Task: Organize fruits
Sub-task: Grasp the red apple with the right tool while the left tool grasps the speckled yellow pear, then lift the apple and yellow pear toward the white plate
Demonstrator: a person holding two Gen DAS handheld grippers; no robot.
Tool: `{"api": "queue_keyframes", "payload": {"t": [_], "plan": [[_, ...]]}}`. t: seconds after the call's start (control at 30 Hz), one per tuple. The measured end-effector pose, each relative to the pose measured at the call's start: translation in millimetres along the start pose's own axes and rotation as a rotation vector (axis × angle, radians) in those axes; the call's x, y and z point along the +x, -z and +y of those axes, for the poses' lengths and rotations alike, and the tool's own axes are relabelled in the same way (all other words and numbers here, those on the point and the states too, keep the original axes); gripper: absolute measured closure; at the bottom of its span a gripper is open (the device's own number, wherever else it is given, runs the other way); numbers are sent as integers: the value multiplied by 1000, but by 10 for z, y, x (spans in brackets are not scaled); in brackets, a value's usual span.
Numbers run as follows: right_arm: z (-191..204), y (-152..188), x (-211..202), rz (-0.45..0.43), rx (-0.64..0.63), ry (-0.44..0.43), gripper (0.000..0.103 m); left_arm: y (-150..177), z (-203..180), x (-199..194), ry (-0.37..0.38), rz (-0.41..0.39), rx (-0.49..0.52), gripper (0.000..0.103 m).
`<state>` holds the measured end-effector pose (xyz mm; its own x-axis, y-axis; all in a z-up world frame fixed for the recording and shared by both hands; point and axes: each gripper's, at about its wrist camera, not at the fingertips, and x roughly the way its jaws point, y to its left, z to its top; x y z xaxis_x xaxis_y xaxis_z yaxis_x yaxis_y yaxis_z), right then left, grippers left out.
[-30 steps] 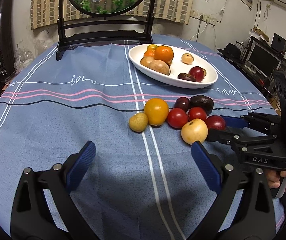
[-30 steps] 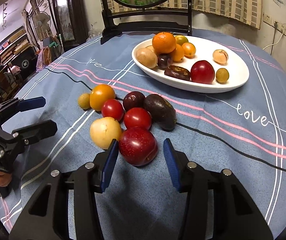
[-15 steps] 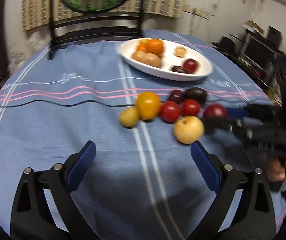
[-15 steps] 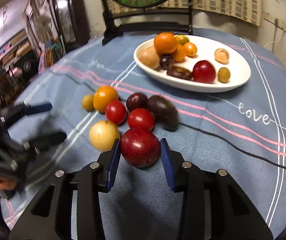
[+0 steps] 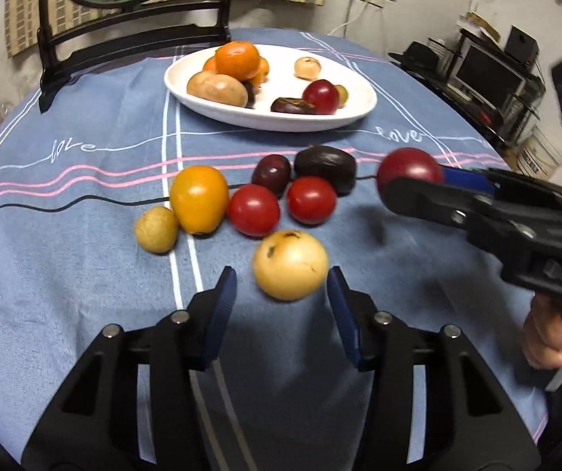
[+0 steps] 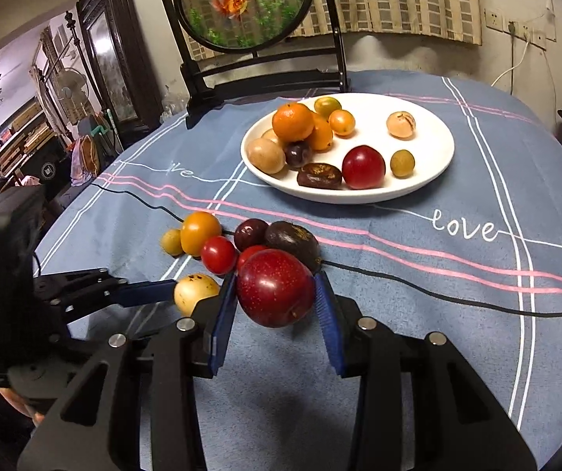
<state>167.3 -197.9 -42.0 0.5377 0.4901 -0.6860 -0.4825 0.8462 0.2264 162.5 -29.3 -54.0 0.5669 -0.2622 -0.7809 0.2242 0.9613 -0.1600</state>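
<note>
My right gripper [image 6: 277, 306] is shut on a large red plum [image 6: 275, 288] and holds it above the blue cloth; it also shows in the left wrist view [image 5: 408, 168]. My left gripper [image 5: 282, 298] is open, its pads either side of a yellow round fruit [image 5: 290, 265], not touching it. Loose on the cloth lie an orange fruit [image 5: 199, 199], a small tan fruit [image 5: 156, 229], two red tomatoes [image 5: 253, 210], a dark plum [image 5: 271, 172] and a dark avocado [image 5: 326, 167]. A white plate [image 6: 426, 184] at the back holds several fruits.
A black chair with a round fish picture [image 6: 241, 0] stands behind the table. The table's round edge falls away at right, with shelves and a monitor [image 5: 489, 74] beyond it.
My right gripper closed on the red plum and lifted it off the cloth. My left gripper moved forward and narrowed around the yellow fruit.
</note>
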Motion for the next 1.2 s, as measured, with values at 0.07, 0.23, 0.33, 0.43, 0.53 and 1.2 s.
{"api": "queue_keyframes", "payload": {"t": [0.07, 0.23, 0.33, 0.43, 0.53, 1.2], "plan": [[7, -6, -18, -5, 0, -6, 62, -23, 12, 11, 3, 1, -13, 54], [9, -15, -46, -11, 3, -5, 62, -101, -9, 49, -3, -1, -20, 54], [-1, -13, -45, -9, 9, 0, 62, -131, -43, 91, -8, 3, -16, 54], [-10, -8, -31, 0, 13, 5, 62, -143, -81, 132, -1, 11, -9, 62], [-21, 2, -18, 9, 21, 6, 63, -123, -123, 122, -23, 3, 10, 63], [-248, -241, -190, -191, 98, 82, 62, -784, -18, -253, -4, -145, 57, 63]]}}
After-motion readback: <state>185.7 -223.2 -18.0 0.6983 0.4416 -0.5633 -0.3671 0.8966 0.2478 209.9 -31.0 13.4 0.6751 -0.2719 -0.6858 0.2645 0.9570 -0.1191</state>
